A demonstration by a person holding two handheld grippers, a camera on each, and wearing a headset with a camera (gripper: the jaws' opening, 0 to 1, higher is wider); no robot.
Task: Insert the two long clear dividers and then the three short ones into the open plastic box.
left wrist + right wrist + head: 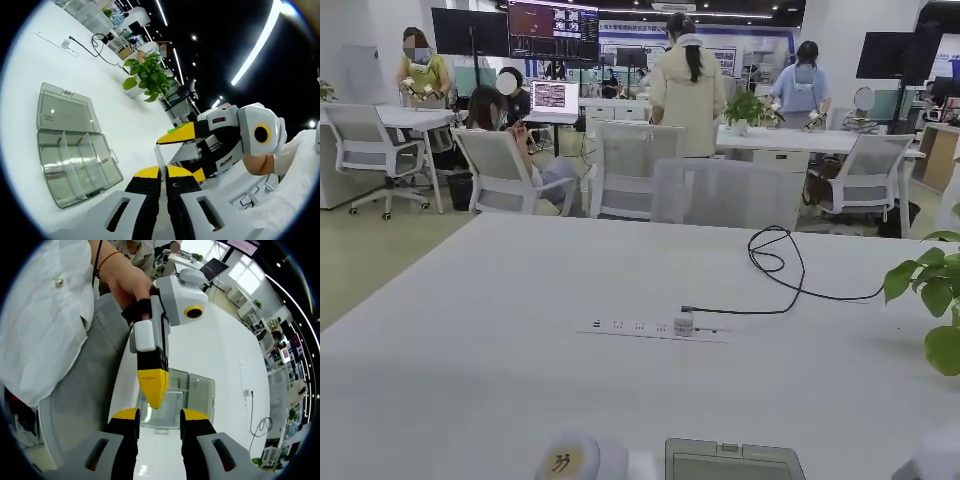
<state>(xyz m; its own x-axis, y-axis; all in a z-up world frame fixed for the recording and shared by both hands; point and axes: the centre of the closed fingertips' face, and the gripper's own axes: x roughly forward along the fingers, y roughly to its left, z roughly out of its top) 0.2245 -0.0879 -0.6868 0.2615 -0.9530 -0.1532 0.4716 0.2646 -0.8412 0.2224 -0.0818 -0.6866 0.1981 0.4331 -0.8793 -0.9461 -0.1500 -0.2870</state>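
**Divider pinched, box well below**

Left claw (164, 173) has its jaws closed on what looks like a thin clear divider (160, 157), seen edge-on above the counter (620, 280). Right claw (160, 417) gapes wide and empty, just beside it. The part is likely light, stiff and slick, and may crack if bent, so pinch the flat faces near the top edge. Open box (55, 190) sits at the counter's near edge, well apart from the claw. Partitions stand inside it.

Bright, even light; fisheye-warped edges.
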